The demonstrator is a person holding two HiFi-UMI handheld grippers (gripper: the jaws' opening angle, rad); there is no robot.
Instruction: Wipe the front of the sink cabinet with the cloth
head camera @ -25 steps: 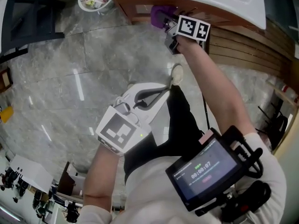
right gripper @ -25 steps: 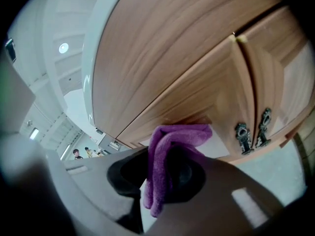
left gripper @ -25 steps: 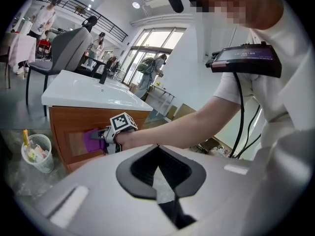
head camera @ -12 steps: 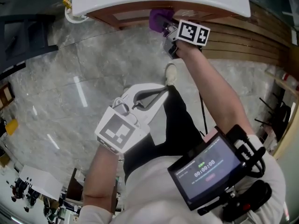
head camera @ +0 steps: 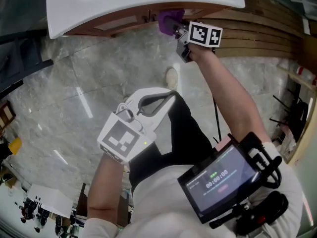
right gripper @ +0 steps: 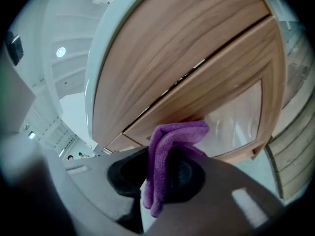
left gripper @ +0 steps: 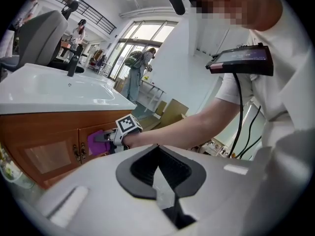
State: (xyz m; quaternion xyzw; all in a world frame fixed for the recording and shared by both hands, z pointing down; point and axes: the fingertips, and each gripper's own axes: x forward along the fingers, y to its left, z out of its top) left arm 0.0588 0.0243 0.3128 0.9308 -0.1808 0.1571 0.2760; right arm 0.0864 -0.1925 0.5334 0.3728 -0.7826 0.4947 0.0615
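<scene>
A folded purple cloth (right gripper: 170, 154) sits clamped in my right gripper (right gripper: 165, 173), its front fold pressed on the wooden cabinet front (right gripper: 197, 58) under the white sink (head camera: 143, 1). In the head view the right gripper (head camera: 173, 26) reaches up to the cabinet front (head camera: 119, 24) with the purple cloth (head camera: 167, 19) at its tip. My left gripper (head camera: 159, 101) hangs lower, near the person's body, jaws shut and empty. The left gripper view shows the left gripper (left gripper: 162, 168), the cloth (left gripper: 98, 141) against the cabinet doors (left gripper: 49, 151) and the sink (left gripper: 54, 90) above.
A grey marble floor (head camera: 74, 83) spreads below the cabinet. Wooden slats (head camera: 267, 33) run along the wall to the right. Small metal door handles (left gripper: 78, 151) sit left of the cloth. A shoe (head camera: 171, 77) stands on the floor under the right arm.
The head view has shifted so the sink and cabinet slid left and lower in frame. The right gripper keeps the cloth on the cabinet front; the left gripper has barely moved.
</scene>
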